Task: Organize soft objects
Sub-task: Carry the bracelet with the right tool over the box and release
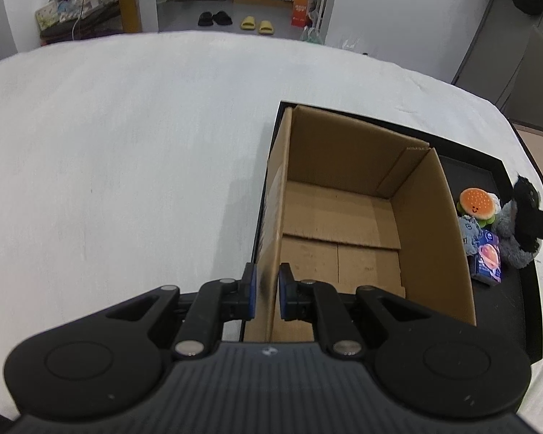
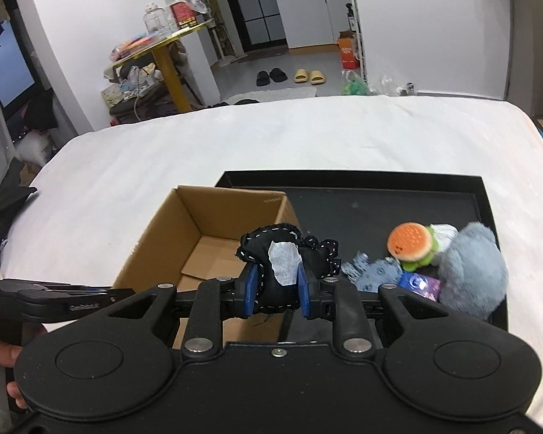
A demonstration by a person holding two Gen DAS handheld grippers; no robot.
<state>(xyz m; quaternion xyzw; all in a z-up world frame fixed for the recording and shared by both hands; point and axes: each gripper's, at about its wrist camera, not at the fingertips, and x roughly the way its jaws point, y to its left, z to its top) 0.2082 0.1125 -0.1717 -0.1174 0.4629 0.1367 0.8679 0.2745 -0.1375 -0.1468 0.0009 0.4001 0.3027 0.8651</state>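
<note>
Right gripper [image 2: 276,291] jaws clamped on black stitched plush [image 2: 282,253]: light, limp, compresses; mid-body pinch suits. Left gripper [image 1: 267,291] jaws pinch cardboard box [image 1: 344,217] wall.

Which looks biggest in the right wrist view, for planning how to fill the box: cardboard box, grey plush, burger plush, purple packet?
1. cardboard box
2. grey plush
3. burger plush
4. purple packet, though other toys partly hide it, so this is unsure.
</note>
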